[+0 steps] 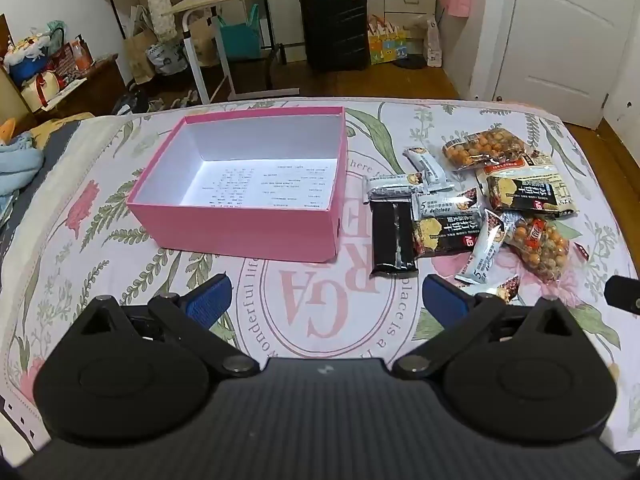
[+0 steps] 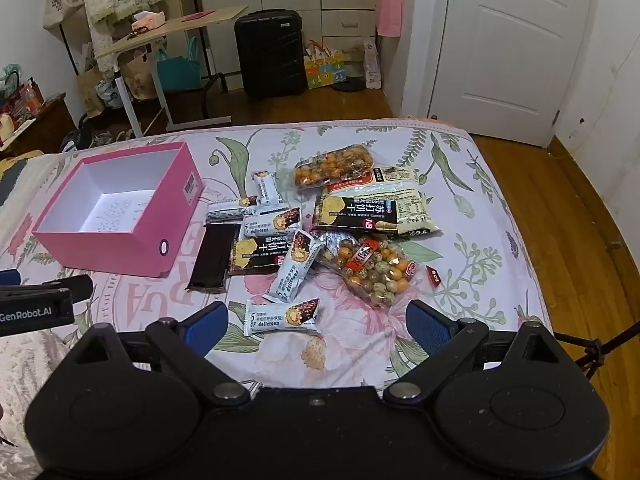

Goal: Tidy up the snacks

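Furthest left on the floral bedsheet [image 1: 100, 240] sits the open pink cardboard box with a white inside [image 1: 240, 184], holding nothing but a printed sheet on its bottom; it is light and stands on soft bedding, so a knock against its thin wall would likely slide or tip it. The left gripper [image 1: 326, 300] hangs over the sheet just in front of the box, blue pads spread wide and nothing between them, so it is the likelier one to knock the box. Just right of the box, the flat black foil packet [image 1: 392, 240] lies close beside the pink wall, and a finger reaching for it could wedge against the box. Beyond it the snack pile overlaps: a black-and-yellow cracker pack [image 2: 260, 254] lies under a small white-and-brown bar wrapper [image 2: 294, 270], so pulling one would likely drag another along. The right gripper [image 2: 316, 326], likewise spread wide and holding nothing, hovers over a second white-and-brown bar wrapper [image 2: 282, 316] lying alone on the sheet, the easiest pick, though a slick flat wrapper on soft cloth may slip out or the pads may pinch the sheet with it. Furthest right, the clear bag of orange and green coated nuts [image 2: 370, 270] is lumpy and loose, and gripped by a corner it would likely sag and swing on the way to the box.
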Available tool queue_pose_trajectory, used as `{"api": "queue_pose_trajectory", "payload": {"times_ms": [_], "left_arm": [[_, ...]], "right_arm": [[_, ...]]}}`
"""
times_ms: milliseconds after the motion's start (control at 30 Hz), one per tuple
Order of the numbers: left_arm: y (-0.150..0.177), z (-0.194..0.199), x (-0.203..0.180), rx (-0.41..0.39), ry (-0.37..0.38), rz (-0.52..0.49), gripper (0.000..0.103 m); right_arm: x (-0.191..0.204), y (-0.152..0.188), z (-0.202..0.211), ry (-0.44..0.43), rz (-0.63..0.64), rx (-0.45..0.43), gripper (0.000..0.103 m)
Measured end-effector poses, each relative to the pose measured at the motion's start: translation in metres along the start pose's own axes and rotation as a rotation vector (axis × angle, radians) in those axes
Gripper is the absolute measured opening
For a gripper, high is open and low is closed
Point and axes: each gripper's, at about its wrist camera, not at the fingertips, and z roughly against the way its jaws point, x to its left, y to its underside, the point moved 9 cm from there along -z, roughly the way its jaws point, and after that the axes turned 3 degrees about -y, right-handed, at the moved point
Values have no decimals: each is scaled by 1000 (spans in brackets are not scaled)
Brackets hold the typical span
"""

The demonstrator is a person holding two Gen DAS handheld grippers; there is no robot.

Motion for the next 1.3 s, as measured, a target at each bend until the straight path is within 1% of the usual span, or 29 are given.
{"api": "queue_pose_trajectory", "payload": {"times_ms": [267,300,333,533,600,767,1033,1300], "left_arm": [[2,1,-4,12,19,-2,103],[7,2,-9,12,18,-8,103],[9,-2,-9,16,23,-7,103],[8,2,-9,21,37,-21,103],[9,2,-12,21,39,-30,103],[12,5,-18,29,48,-49,103],[16,6,-26,36,61,-73,103],[19,4,-25,53,65,-59,103]], "right_arm": [[-1,2,-1,7,1,6,98],[-2,2,-1,8,-1,6,98],[-7,9,-5,10,-3,4,98],[-17,10,-9,21,-14,7,98],[-10,6,0,35,-8,16,98],[-10,9,0,39,10,27,98],[-17,12,-2,47,-4,39,98],[-23,13,-1,52,-17,45,98]]}}
